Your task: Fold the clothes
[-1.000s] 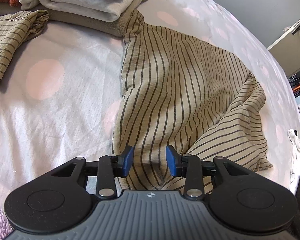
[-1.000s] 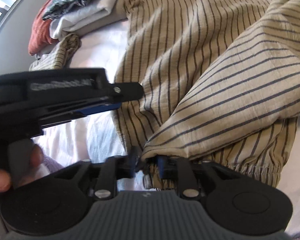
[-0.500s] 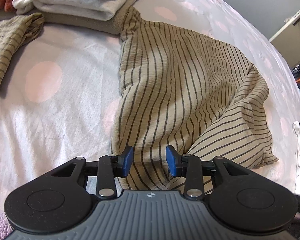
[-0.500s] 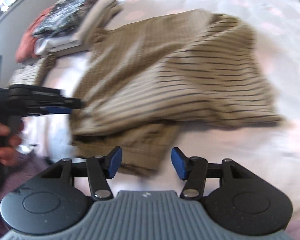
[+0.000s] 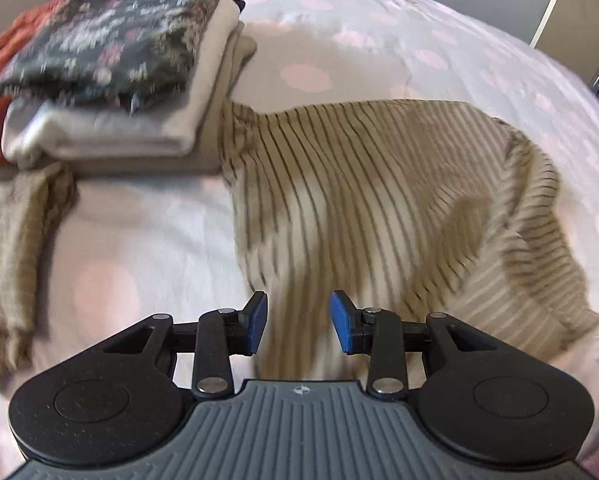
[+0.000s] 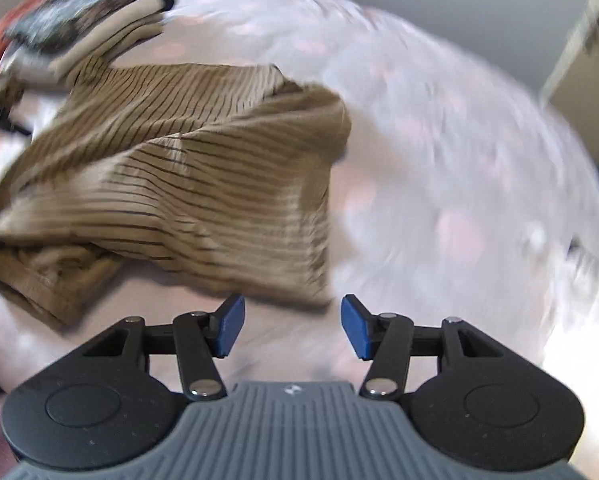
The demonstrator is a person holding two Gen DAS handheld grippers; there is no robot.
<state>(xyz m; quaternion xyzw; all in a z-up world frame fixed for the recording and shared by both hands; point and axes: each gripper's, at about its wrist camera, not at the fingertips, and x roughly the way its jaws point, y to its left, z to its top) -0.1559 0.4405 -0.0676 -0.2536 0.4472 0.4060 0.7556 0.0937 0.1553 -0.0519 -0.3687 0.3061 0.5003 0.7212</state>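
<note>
1. The striped garment lies crumpled on the bed, partly folded over itself.
2. The left gripper hangs above the near edge of this garment. Its jaws are spread and the cloth shows in the gap under them, but they pinch nothing.
3. The right gripper is just beside the garment's near corner. Its jaws have just been opening and stand wide apart, with only the bed cover between them.
4. The bed cover is pale with pink spots.
5. A pile of folded clothes sits at the far left, touching the garment's far end.
6. Another striped cloth lies at the left, apart.
7. The right view is blurred.
</note>
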